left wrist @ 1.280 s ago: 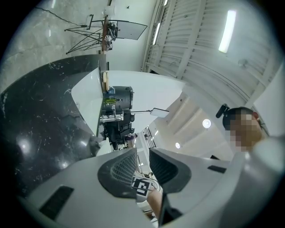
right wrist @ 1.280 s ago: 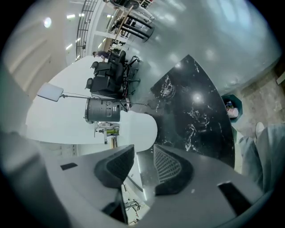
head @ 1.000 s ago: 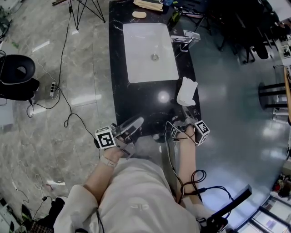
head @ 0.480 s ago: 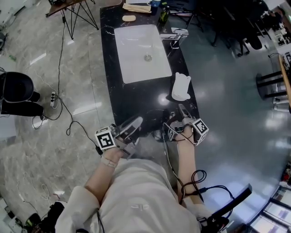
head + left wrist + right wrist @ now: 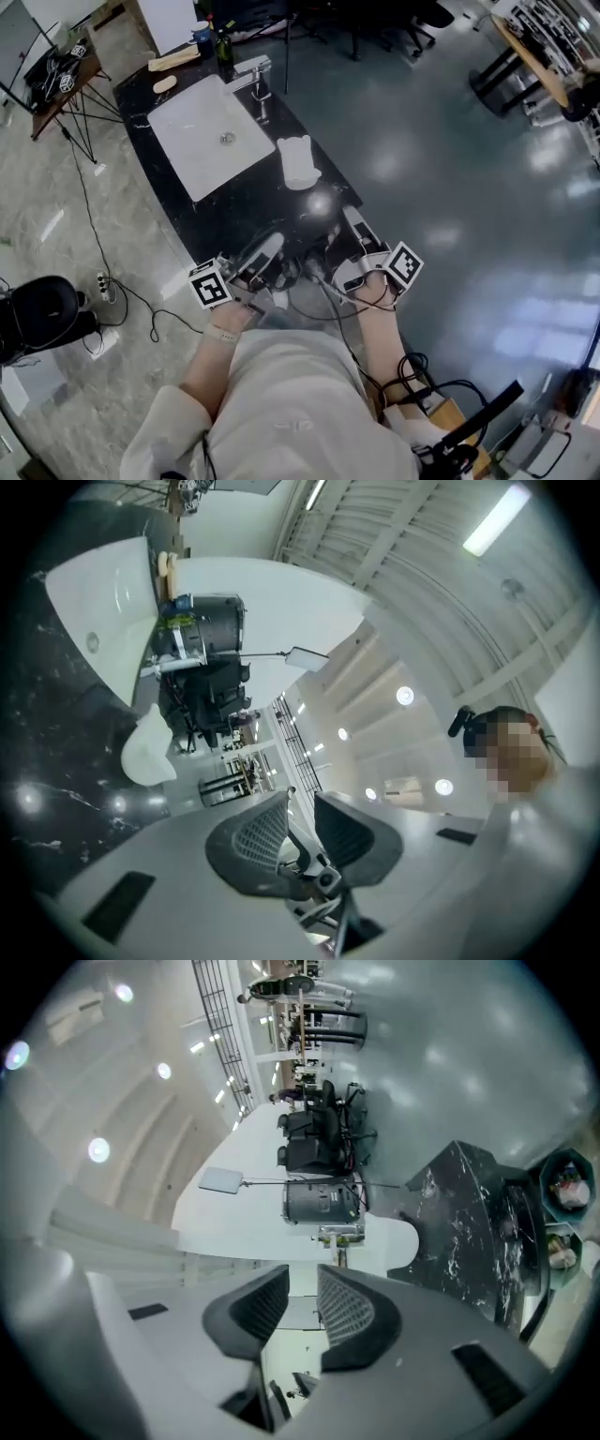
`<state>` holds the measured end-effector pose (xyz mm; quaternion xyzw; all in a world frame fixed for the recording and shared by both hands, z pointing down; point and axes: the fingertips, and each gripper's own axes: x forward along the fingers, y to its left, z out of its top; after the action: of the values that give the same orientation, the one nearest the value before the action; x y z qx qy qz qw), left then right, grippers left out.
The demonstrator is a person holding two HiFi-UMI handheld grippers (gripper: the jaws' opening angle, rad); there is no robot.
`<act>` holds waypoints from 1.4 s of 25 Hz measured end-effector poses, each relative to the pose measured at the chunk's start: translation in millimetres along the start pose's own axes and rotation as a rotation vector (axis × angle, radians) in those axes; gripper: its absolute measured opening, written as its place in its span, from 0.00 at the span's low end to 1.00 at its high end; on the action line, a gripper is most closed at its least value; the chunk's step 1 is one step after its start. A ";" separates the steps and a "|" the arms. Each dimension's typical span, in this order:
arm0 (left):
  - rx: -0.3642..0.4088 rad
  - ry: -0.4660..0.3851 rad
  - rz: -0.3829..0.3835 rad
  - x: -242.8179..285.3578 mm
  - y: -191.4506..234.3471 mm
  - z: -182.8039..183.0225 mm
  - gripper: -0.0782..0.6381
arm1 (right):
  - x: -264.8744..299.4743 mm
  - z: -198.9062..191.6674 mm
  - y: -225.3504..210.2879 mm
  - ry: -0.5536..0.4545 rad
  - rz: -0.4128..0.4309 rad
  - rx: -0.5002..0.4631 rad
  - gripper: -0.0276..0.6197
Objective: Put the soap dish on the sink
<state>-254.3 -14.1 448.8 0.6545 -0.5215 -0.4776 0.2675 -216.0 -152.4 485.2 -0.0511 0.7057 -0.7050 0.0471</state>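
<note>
1. The surface [image 5: 246,212] is lying ahead of both hands, and a hasty reach is risking a knock against its near edge.
2. The sink [image 5: 202,141] is sitting in it, empty.
3. The soap dish [image 5: 298,161] is standing upright just beside the sink, well apart from both tongs. A sideways touch is likely tipping it.
4. The left tongs [image 5: 275,244] are standing slightly apart, holding nothing.
5. The right tongs [image 5: 351,216] are closing on nothing, so arriving too narrow, they are pushing the dish away.

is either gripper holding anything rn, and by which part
Nothing is held. The left gripper is open and empty; the right gripper is closing its jaws on nothing. The soap dish stands apart on the countertop.
</note>
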 end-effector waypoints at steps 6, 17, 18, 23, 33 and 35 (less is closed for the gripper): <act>-0.020 0.183 -0.102 69.4 -21.9 -61.4 0.21 | -77.6 43.5 35.2 -0.116 0.112 -0.104 0.20; -0.141 0.517 -0.268 148.7 -73.3 -214.1 0.21 | -249.6 105.7 63.6 -0.435 0.188 -0.254 0.16; -0.151 0.548 -0.283 151.5 -78.5 -227.1 0.21 | -262.9 108.3 63.8 -0.464 0.193 -0.259 0.16; -0.213 0.679 -0.357 159.1 -108.6 -286.3 0.21 | -331.9 111.1 68.7 -0.608 0.226 -0.309 0.15; -0.264 0.804 -0.406 158.1 -147.5 -357.0 0.16 | -413.8 100.3 60.5 -0.725 0.235 -0.357 0.14; -0.272 0.810 -0.408 156.5 -151.8 -365.6 0.15 | -425.2 97.4 57.6 -0.737 0.238 -0.361 0.14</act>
<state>141.1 -167.5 412.3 0.8362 -0.1689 -0.2907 0.4333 218.3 -190.0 425.1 -0.2251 0.7550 -0.4943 0.3675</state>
